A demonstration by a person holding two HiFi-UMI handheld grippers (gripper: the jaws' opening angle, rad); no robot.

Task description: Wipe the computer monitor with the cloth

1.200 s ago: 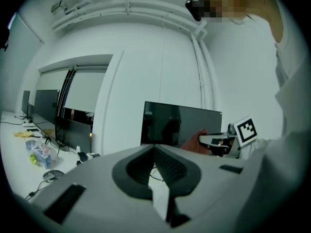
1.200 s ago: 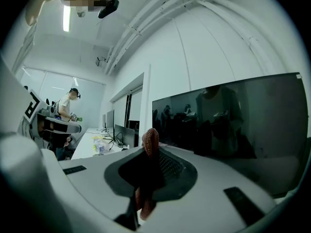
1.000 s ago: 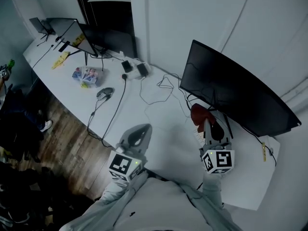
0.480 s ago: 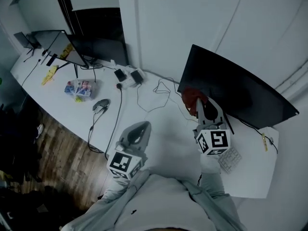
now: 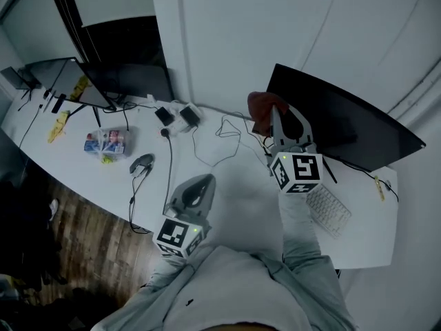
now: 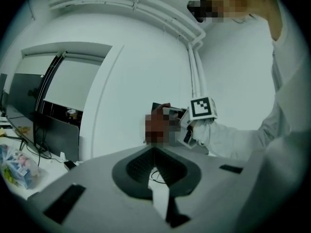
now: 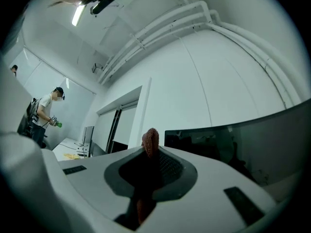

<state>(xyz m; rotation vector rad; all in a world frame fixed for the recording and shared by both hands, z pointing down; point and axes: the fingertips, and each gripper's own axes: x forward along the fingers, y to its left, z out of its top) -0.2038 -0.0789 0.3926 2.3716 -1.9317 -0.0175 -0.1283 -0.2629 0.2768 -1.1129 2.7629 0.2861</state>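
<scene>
The right gripper (image 7: 150, 165) has its jaws pressed on the red cloth (image 7: 150, 142). A fold of the cloth stands up between them and the rest hangs below. In the head view this gripper (image 5: 274, 114) is raised above the desk (image 5: 227, 192), and the cloth (image 5: 260, 107) lies at the left edge of the dark computer monitor (image 5: 344, 126). Whether the cloth touches the screen, I cannot tell. In the right gripper view the monitor (image 7: 243, 140) fills the right side, just beside the cloth.

The left gripper (image 5: 198, 188) is low, near the person's body and well apart from the monitor. Its jaws are pressed together with nothing between them (image 6: 155, 165).

In front of the monitor lies a white keyboard (image 5: 329, 209). Loose cables (image 5: 231, 133) lie on the desk between the monitor and some small adapters (image 5: 180, 116). More to the left are a mouse (image 5: 141, 163), a coloured packet (image 5: 107, 142), a yellow object (image 5: 56, 126) and a second monitor (image 5: 69, 81). Far in the room, another person (image 7: 46, 110) stands near the desk.
</scene>
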